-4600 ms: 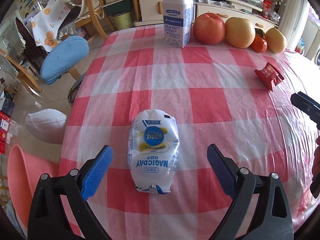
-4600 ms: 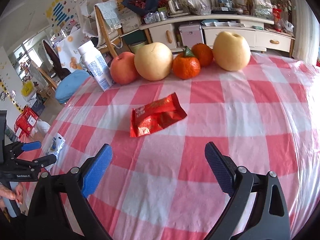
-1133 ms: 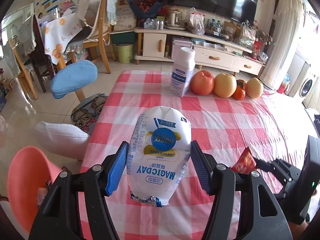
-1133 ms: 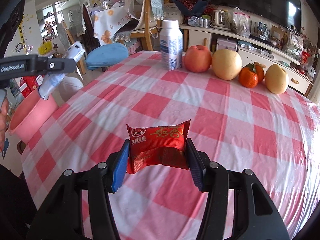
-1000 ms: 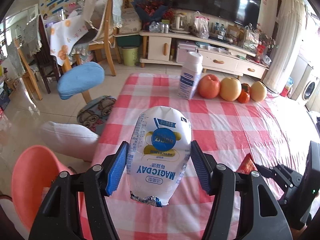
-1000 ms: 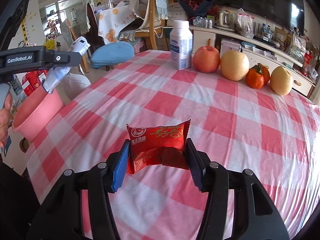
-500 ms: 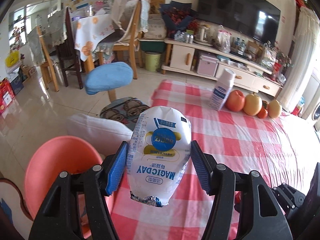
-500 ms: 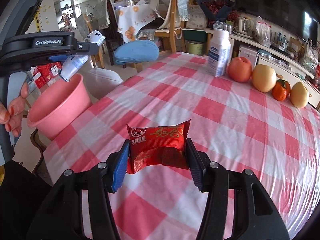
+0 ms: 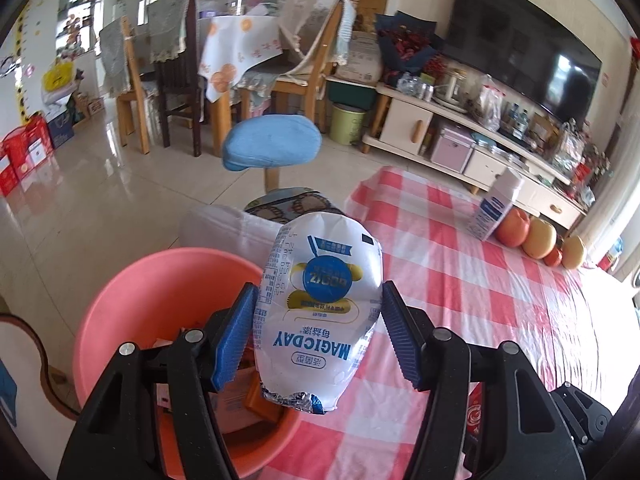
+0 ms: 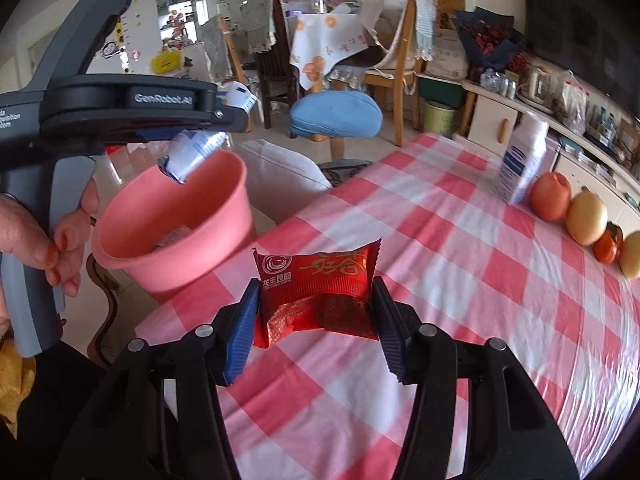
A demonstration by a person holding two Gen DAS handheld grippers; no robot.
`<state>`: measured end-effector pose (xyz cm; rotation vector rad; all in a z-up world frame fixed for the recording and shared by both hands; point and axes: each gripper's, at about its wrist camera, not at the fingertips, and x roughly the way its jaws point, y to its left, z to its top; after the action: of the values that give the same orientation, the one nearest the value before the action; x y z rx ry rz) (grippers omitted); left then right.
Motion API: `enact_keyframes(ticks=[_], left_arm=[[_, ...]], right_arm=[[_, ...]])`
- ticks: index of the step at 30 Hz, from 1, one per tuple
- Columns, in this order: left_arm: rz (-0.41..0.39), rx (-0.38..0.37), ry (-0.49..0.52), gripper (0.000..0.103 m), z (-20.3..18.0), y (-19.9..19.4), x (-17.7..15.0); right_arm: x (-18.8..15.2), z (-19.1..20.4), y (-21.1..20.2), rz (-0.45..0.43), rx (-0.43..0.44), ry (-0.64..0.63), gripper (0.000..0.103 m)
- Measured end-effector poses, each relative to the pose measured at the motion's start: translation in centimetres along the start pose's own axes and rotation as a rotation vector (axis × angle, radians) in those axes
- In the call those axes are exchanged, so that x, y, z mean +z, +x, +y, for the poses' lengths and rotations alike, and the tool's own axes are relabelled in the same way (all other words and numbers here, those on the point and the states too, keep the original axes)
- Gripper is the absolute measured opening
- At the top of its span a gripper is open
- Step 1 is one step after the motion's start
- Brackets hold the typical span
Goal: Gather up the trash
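Note:
My left gripper (image 9: 318, 336) is shut on a white and blue snack bag (image 9: 320, 312) and holds it above the pink bin (image 9: 132, 300), which has wrappers in its bottom. In the right wrist view the left gripper (image 10: 196, 120) hangs over the pink bin (image 10: 180, 236) beside the table's left edge, with the white bag (image 10: 192, 152) at the bin's mouth. My right gripper (image 10: 316, 320) is shut on a red snack wrapper (image 10: 316, 292) and holds it above the checked tablecloth (image 10: 460, 280), just right of the bin.
A milk carton (image 10: 524, 160), an apple (image 10: 550, 196), pears and oranges stand along the table's far edge. A blue stool (image 9: 272, 148) and a white cushion (image 9: 224, 228) are on the floor beyond the bin. Chairs and a TV cabinet stand further back.
Both grippers have moved left off the table middle towards the pink bin with their trash. The white bag is now over the bin's mouth; the red wrapper is close beside the bin.

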<state>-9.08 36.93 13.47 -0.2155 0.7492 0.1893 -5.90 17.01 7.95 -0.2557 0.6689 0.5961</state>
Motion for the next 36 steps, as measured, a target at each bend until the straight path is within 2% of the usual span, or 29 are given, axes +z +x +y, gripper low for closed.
enact_keyframes(ticks=[23, 26, 27, 30, 32, 34, 36], left_arm=[[0.027, 0.073, -0.246, 0.063, 10.2, 1.1, 0.1], [0.041, 0.099, -0.275, 0.064, 11.2, 1.5, 0.0], [0.050, 0.106, -0.282, 0.064, 11.4, 1.7, -0.1], [0.071, 0.148, -0.288, 0.083, 11.7, 2.1, -0.2], [0.059, 0.175, -0.263, 0.086, 11.3, 1.9, -0.1], [0.043, 0.188, -0.243, 0.090, 10.7, 1.8, 0.1], [0.036, 0.186, -0.230, 0.091, 10.2, 1.5, 0.4]], right_arm=[[6.1, 10.1, 5.9, 0.013, 0.106, -0.203, 0.056], [6.2, 11.2, 7.6, 0.040, 0.092, -0.229, 0.062], [6.1, 11.3, 7.8, 0.045, 0.080, -0.229, 0.068], [5.7, 10.7, 7.8, 0.038, 0.082, -0.181, 0.077], [5.4, 9.8, 7.2, 0.019, 0.079, -0.142, 0.083], [5.3, 8.8, 6.3, 0.003, 0.076, -0.102, 0.084], [5.1, 7.8, 5.5, -0.009, 0.058, -0.074, 0.086]])
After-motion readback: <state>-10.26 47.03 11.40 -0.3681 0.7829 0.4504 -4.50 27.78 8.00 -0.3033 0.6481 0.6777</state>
